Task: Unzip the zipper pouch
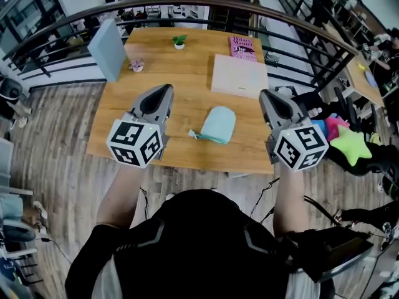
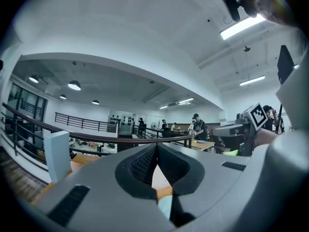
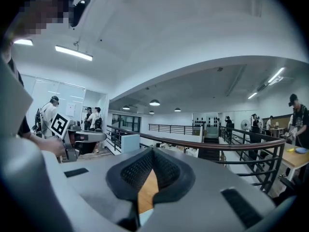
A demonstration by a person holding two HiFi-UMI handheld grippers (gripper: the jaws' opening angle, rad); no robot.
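A light-blue zipper pouch (image 1: 216, 124) lies on the wooden table (image 1: 187, 67), near its front edge, with a small tab sticking out at its left end. Both grippers are raised above the table, apart from the pouch, pointing level towards the railing. My left gripper (image 1: 167, 88) hangs to the pouch's left and is shut, with nothing between its fingers. To the pouch's right, my right gripper (image 1: 265, 94) is also shut and empty. In the left gripper view the pads (image 2: 145, 163) meet at the tips, and a sliver of the pouch (image 2: 164, 210) shows below them.
On the table stand a blue-grey box (image 1: 109, 48) at the far left, a small potted plant (image 1: 179, 41), a pink book (image 1: 242, 47) and a pale flat box (image 1: 239, 75). A curved railing (image 1: 187, 4) runs behind. Bright toys (image 1: 349, 145) lie to the right.
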